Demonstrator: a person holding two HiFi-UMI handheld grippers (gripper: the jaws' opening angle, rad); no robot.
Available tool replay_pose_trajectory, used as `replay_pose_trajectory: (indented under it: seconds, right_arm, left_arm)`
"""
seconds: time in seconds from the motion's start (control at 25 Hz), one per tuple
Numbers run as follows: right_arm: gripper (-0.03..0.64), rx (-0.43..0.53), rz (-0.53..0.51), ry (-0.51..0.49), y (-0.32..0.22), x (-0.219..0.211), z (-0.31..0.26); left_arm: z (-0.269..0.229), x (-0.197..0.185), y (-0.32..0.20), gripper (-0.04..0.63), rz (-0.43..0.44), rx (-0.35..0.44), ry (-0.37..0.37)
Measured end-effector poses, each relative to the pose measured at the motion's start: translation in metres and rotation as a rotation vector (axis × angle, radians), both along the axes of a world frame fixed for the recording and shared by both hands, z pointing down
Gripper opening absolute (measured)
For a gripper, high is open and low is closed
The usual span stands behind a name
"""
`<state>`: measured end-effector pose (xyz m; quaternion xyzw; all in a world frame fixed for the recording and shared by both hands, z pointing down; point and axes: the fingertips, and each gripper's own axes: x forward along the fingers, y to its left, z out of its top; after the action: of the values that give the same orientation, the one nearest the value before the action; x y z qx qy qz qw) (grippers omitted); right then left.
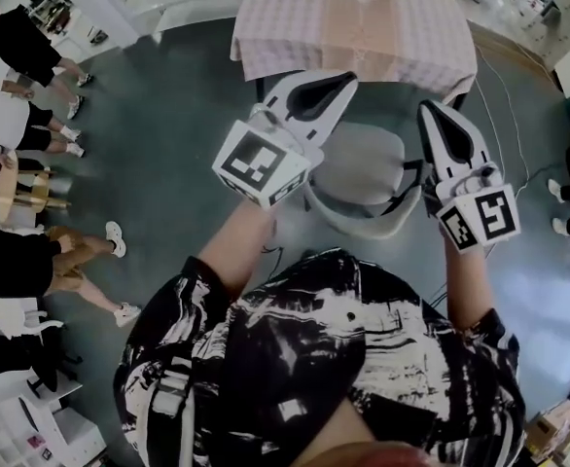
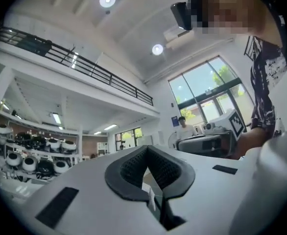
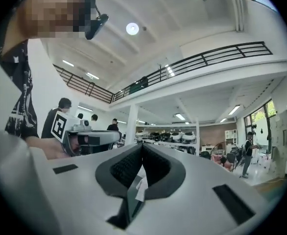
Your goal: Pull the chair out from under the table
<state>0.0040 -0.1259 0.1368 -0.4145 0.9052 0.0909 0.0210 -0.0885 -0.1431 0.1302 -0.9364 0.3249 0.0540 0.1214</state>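
In the head view a grey chair (image 1: 363, 178) stands on the floor just in front of the near edge of the table (image 1: 295, 37), which wears a pink checked cloth. Both grippers are held up high, close to the camera, above the chair and touching nothing. My left gripper (image 1: 348, 84) points toward the table with its jaws shut and empty; my right gripper (image 1: 431, 110) does the same at the chair's right. In the left gripper view the left gripper (image 2: 146, 148) has its pads together, pointing level across the room. In the right gripper view the right gripper (image 3: 142, 146) is likewise closed on nothing.
Several people (image 1: 22, 47) sit or stand along the left of the head view, and feet (image 1: 562, 191) show at the right edge. A cable (image 1: 509, 115) runs over the floor right of the table. Shelves with helmets (image 2: 31, 160) line the far wall.
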Motion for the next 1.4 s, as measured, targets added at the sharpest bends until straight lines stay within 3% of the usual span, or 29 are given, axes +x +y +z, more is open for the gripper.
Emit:
replay_pose_trajectory:
  seconds: [0.24,0.56,1.4]
  right_arm:
    - [-0.002,0.001,0.026,-0.034,0.002,-0.002,-0.018]
    - [-0.002,-0.014,0.037,-0.010,-0.007,-0.008,-0.010]
    - [-0.002,-0.006,0.045,0.005,0.004,-0.001,-0.002]
  left_arm:
    - [-0.012,0.004,0.001,0.000,-0.059,0.027,-0.058]
    - [0.005,-0.005,-0.006,0.000,-0.076,-0.054,-0.040]
    - [0.015,0.009,0.007,0.000,-0.072,-0.060,-0.049]
